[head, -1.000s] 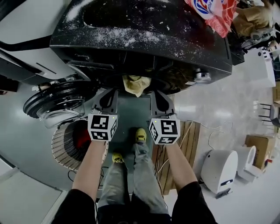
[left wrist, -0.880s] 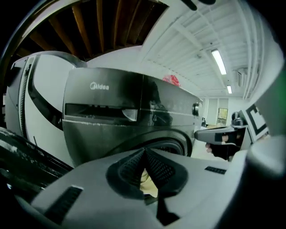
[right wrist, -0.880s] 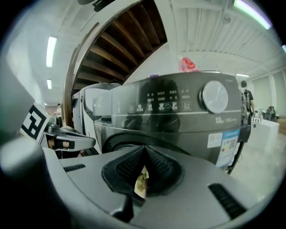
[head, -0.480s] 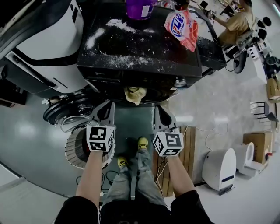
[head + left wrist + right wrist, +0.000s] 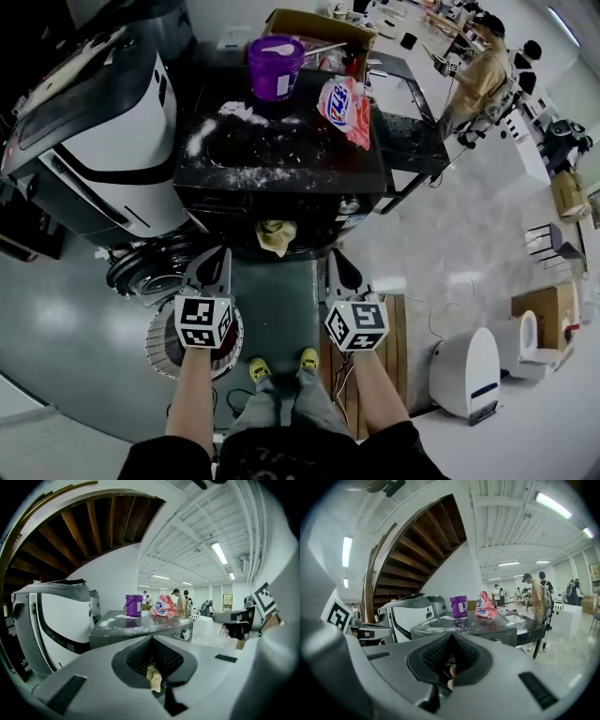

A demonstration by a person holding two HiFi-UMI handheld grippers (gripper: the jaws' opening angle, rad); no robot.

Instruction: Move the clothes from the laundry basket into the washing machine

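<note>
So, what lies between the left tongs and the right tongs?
In the head view, only bare dark grey floor lies between the left tongs and the right tongs; a crumpled beige cloth hangs from the black washing machine just beyond.

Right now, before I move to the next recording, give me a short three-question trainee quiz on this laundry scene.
1. True or false: the purple plastic bucket stands on top of the dark, powder-dusted washing machine.
2. What hangs at the machine's front opening? A) a crumpled beige cloth B) a blue towel C) a black sock
3. Fill in: the left hand-held gripper and the right hand-held gripper both have their jaws ____.
Key: 1 true; 2 A; 3 shut.
</note>
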